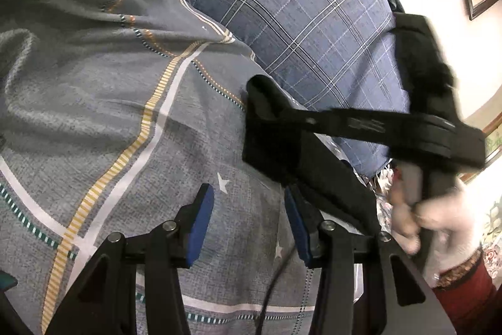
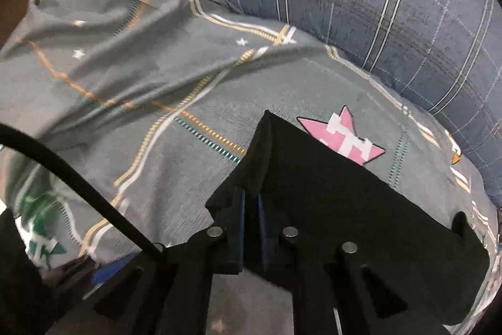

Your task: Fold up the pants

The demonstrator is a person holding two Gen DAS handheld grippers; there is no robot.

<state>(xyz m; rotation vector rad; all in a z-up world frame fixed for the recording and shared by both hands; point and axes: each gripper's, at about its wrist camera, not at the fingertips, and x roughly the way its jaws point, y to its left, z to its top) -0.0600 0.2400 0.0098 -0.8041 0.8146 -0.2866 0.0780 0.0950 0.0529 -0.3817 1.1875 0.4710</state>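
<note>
Right jaws (image 2: 251,206) pinching black pants (image 2: 329,197), folded, peaked; left jaws (image 1: 249,225) half-open, empty.

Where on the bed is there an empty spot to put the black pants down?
Free: the flat grey patterned bedsheet left of the black pants, around its yellow striped line. Crowded: the right side, where the big blue checked pillow bulges and the right gripper holds the pants.
</note>
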